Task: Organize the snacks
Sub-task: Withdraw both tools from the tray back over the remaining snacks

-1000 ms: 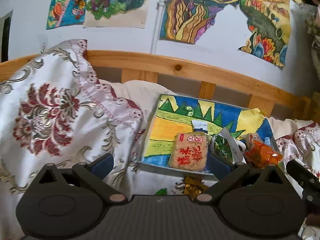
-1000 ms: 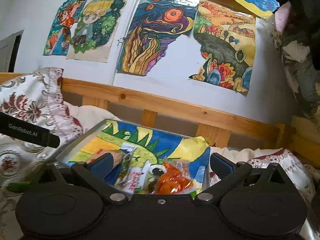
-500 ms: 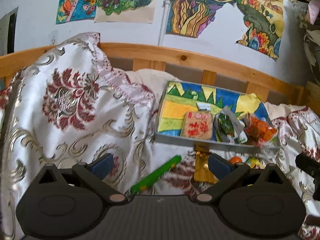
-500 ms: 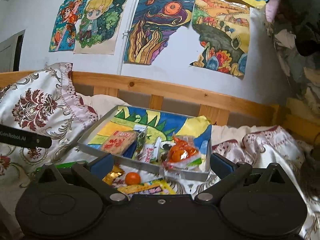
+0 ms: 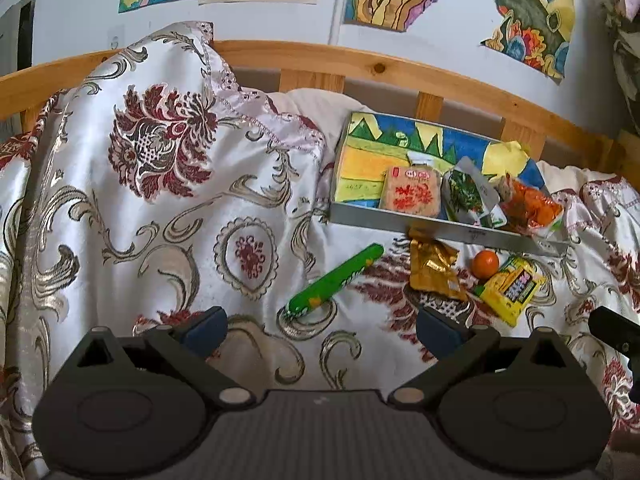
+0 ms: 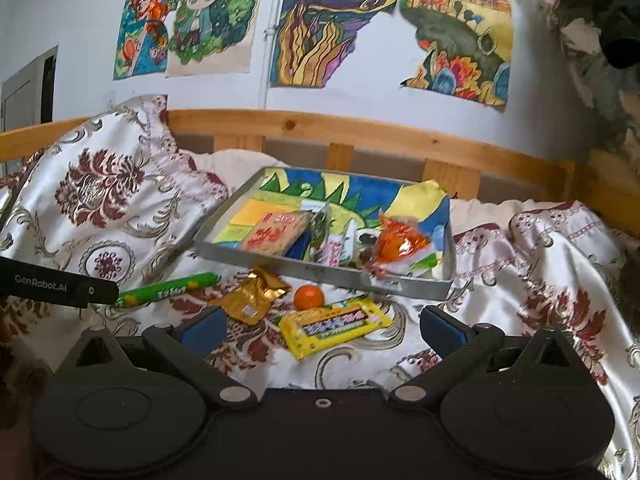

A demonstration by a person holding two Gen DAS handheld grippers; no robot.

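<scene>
A grey tray (image 5: 440, 225) (image 6: 320, 270) with a painted lining holds a tan cracker pack (image 5: 410, 197) (image 6: 276, 233), a green pack (image 5: 466, 192) and an orange bag (image 5: 532, 204) (image 6: 400, 244). On the bedspread in front of the tray lie a green tube (image 5: 336, 278) (image 6: 168, 289), a gold packet (image 5: 434, 270) (image 6: 252, 296), a small orange (image 5: 485, 263) (image 6: 309, 297) and a yellow pack (image 5: 510, 289) (image 6: 334, 326). My left gripper (image 5: 320, 330) is open and empty, just short of the green tube. My right gripper (image 6: 322, 328) is open and empty, just short of the yellow pack.
A patterned pillow (image 5: 152, 152) rises at the left. A wooden bed rail (image 5: 400, 68) and a wall with paintings (image 6: 328, 28) stand behind the tray. The left gripper's body (image 6: 52, 286) shows at the left edge of the right wrist view.
Both grippers have pulled back from the tray and risen, so the loose snacks in front of it have come into view. Both stay open.
</scene>
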